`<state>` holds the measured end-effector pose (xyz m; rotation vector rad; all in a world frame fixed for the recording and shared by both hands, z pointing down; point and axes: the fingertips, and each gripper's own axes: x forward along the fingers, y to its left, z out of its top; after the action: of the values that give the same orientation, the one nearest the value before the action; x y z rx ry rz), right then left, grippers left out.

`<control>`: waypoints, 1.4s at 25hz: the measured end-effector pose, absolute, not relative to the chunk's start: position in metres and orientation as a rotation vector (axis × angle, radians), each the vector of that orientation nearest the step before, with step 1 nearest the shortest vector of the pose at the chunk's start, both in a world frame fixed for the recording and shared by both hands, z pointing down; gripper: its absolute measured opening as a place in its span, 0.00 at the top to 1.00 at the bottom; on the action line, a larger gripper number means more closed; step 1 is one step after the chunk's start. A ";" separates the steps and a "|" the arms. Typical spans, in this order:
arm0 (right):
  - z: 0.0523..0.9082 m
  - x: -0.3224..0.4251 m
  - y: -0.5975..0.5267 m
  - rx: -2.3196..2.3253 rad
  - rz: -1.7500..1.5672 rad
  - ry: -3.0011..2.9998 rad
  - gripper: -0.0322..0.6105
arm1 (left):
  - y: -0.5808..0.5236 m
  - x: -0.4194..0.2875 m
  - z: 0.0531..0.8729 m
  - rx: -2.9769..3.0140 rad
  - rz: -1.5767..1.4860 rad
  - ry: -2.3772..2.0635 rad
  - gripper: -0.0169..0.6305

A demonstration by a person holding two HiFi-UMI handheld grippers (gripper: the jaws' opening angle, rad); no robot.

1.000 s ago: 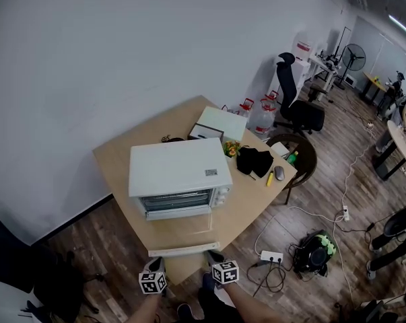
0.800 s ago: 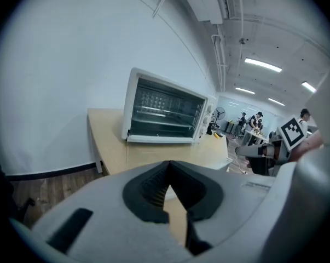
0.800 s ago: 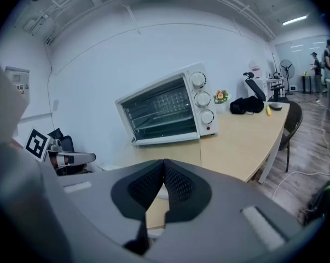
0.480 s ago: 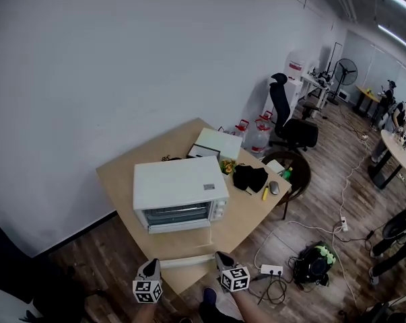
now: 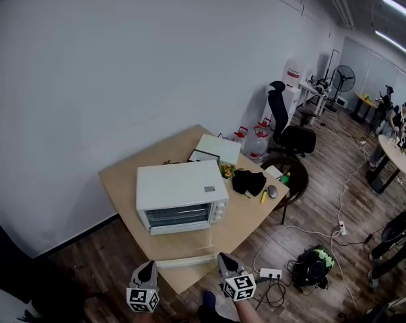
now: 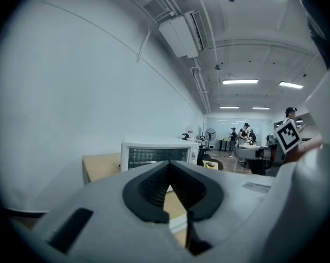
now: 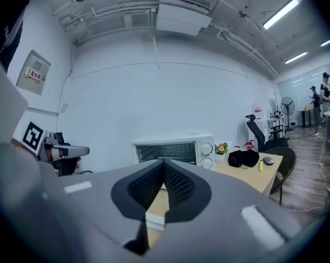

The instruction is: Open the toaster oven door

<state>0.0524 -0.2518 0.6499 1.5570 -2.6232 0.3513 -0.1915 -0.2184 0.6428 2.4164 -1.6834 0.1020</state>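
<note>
Over the last second your view has drawn back and lifted: the toaster oven [image 5: 181, 192] now looks smaller and sits nearer the middle of the head view, and both tools have dropped toward the bottom edge and spread a little wider. The left gripper [image 5: 147, 269] and the right gripper [image 5: 224, 257] hang off the near edge of the wooden table [image 5: 122, 177], well apart from the oven. Each is clenched on nothing. In the left gripper view its tips [image 6: 169, 166] meet in front of the oven, and the right gripper view shows the same. The oven stands in the middle of the table with its glass door [image 5: 178, 215] facing you and shut, its knobs [image 7: 207, 149] to the right of the glass. My reading is that the task has not begun and you have gained distance, not closed it. You will need to move in and release one set of tongs before reaching the top of the door.
</note>
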 end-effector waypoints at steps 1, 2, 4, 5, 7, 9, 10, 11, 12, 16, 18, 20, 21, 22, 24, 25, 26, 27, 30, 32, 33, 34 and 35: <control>0.642 0.053 -0.248 1.572 0.351 -2.632 0.94 | -0.215 -0.192 0.636 2.424 0.089 -1.690 0.97; 0.636 0.052 -0.244 1.582 0.346 -2.638 0.94 | -0.213 -0.193 0.629 2.424 0.074 -1.700 0.97; 0.631 0.049 -0.239 1.588 0.333 -2.641 0.94 | -0.210 -0.196 0.620 2.417 0.056 -1.724 0.97; 0.631 0.049 -0.238 1.588 0.328 -2.637 0.94 | -0.208 -0.197 0.618 2.415 0.055 -1.734 0.97; 0.633 0.048 -0.235 1.597 0.339 -2.626 0.94 | -0.203 -0.199 0.620 2.407 0.052 -1.737 0.97; 0.630 0.046 -0.235 1.621 0.369 -2.627 0.94 | -0.199 -0.201 0.625 2.390 0.060 -1.735 0.97; 0.627 0.043 -0.235 1.623 0.370 -2.634 0.94 | -0.197 -0.201 0.627 2.382 0.062 -1.737 0.97; 0.623 0.040 -0.236 1.616 0.360 -2.643 0.94 | -0.195 -0.202 0.629 2.374 0.059 -1.740 0.97; 0.620 0.038 -0.236 1.605 0.346 -2.651 0.94 | -0.194 -0.201 0.630 2.367 0.054 -1.742 0.97; 0.618 0.033 -0.237 1.578 0.330 -2.650 0.94 | -0.192 -0.203 0.629 2.356 0.055 -1.763 0.97; 0.618 0.029 -0.237 1.562 0.334 -2.653 0.94 | -0.192 -0.207 0.628 2.344 0.056 -1.775 0.97; 0.617 0.025 -0.236 1.554 0.329 -2.660 0.94 | -0.193 -0.210 0.627 2.339 0.052 -1.781 0.97; 0.617 0.025 -0.236 1.552 0.322 -2.659 0.94 | -0.193 -0.210 0.627 2.341 0.049 -1.779 0.97; 0.617 0.025 -0.235 1.552 0.318 -2.654 0.94 | -0.194 -0.208 0.626 2.345 0.048 -1.775 0.97; 0.620 0.026 -0.234 1.555 0.318 -2.642 0.94 | -0.194 -0.205 0.624 2.355 0.055 -1.770 0.97; 0.621 0.027 -0.234 1.559 0.320 -2.638 0.94 | -0.195 -0.204 0.622 2.358 0.058 -1.770 0.97; 0.622 0.028 -0.234 1.563 0.322 -2.636 0.94 | -0.195 -0.203 0.622 2.361 0.059 -1.768 0.97; 0.623 0.029 -0.235 1.568 0.326 -2.635 0.94 | -0.196 -0.202 0.621 2.365 0.059 -1.765 0.97; 0.623 0.031 -0.237 1.582 0.337 -2.636 0.94 | -0.199 -0.198 0.624 2.370 0.059 -1.744 0.97; 0.622 0.032 -0.237 1.581 0.333 -2.637 0.94 | -0.199 -0.196 0.625 2.363 0.060 -1.740 0.97; 0.621 0.033 -0.237 1.578 0.331 -2.638 0.94 | -0.200 -0.195 0.625 2.364 0.061 -1.740 0.97; 0.622 0.034 -0.237 1.575 0.334 -2.640 0.94 | -0.200 -0.194 0.625 2.366 0.062 -1.738 0.97; 0.624 0.035 -0.236 1.572 0.344 -2.642 0.94 | -0.200 -0.192 0.626 2.369 0.063 -1.735 0.97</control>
<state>0.0346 -0.2364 0.6238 1.5721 -2.6418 0.3437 -0.1921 -0.2001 0.6258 2.3686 -1.7350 0.0633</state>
